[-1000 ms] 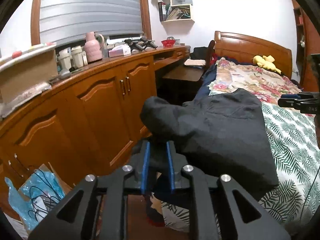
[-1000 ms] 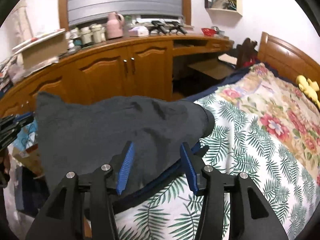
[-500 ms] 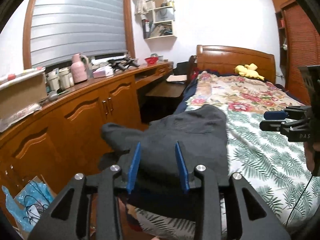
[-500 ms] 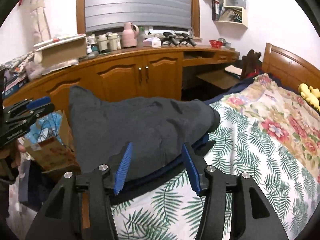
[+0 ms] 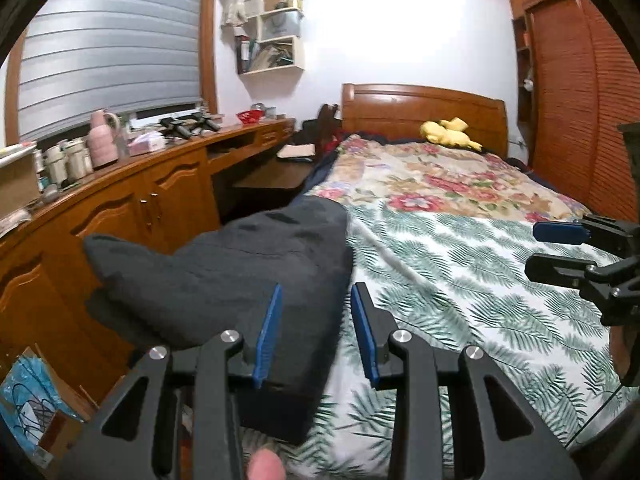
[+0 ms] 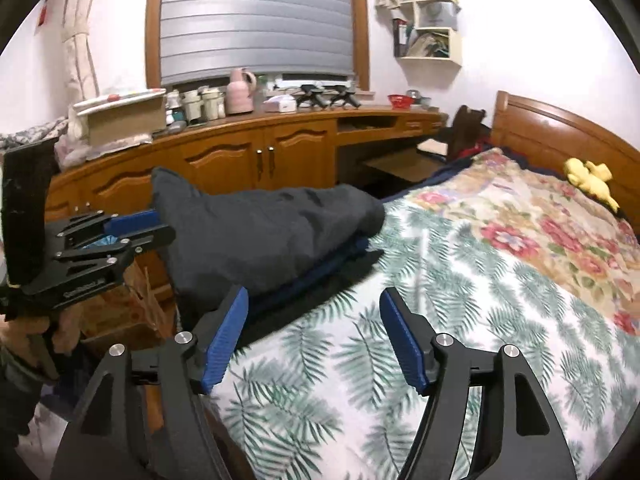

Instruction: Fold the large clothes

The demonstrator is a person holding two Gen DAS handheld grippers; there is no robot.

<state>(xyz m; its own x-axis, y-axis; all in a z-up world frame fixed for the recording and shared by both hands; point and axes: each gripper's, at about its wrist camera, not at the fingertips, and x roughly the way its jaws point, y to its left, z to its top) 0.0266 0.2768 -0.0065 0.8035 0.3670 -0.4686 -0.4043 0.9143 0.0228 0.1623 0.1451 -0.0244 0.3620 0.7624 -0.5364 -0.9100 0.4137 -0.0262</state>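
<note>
1. Plain white walls (image 5: 400,32) are enclosing a small bedroom.
2. A wood-framed window with a lowered grey slatted blind (image 6: 256,20) is sitting above a long brown wooden cabinet counter (image 6: 248,136).
3. A white box wall shelf (image 5: 276,36) is hanging in the corner, holding books and clutter.
4. A wooden bed with a curved brown headboard (image 5: 420,108) is standing against the far wall, wearing a fern-print and floral bedspread (image 5: 460,248).
5. A reddish-brown louvred wardrobe door (image 5: 580,92) is lining the right side.

I see matt dark cloth in the folded garment (image 5: 240,268), printed cotton-like bedspread (image 5: 460,264), glossy varnished wood on the cabinets (image 6: 248,156) and headboard (image 5: 420,108).
</note>
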